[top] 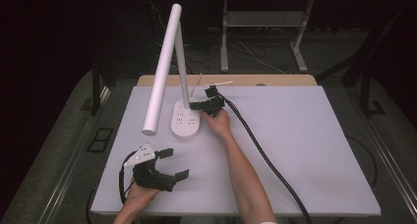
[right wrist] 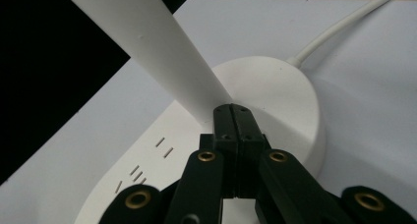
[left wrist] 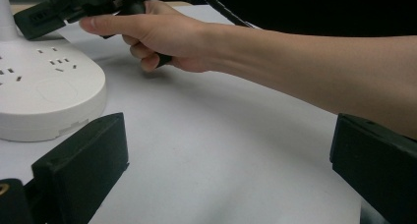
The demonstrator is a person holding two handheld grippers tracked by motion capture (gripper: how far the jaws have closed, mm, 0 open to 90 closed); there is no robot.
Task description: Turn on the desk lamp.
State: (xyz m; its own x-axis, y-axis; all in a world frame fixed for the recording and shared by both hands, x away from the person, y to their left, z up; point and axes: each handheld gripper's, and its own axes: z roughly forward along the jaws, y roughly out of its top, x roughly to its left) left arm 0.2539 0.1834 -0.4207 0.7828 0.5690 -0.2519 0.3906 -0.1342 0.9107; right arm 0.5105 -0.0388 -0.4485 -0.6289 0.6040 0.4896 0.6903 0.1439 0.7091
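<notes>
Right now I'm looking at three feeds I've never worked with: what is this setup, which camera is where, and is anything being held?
No robot arm here: a person holds a hand-held two-jaw gripper in each hand at a white table. The high view looks down from above the person's side. The other two cameras ride on the grippers and look along their black jaws. On the table stands a white desk lamp whose base carries power sockets. The right gripper has its jaws shut together, nothing between them, tips at the foot of the lamp's stem above the base. The left gripper rests near the front edge, jaws open and empty.
</notes>
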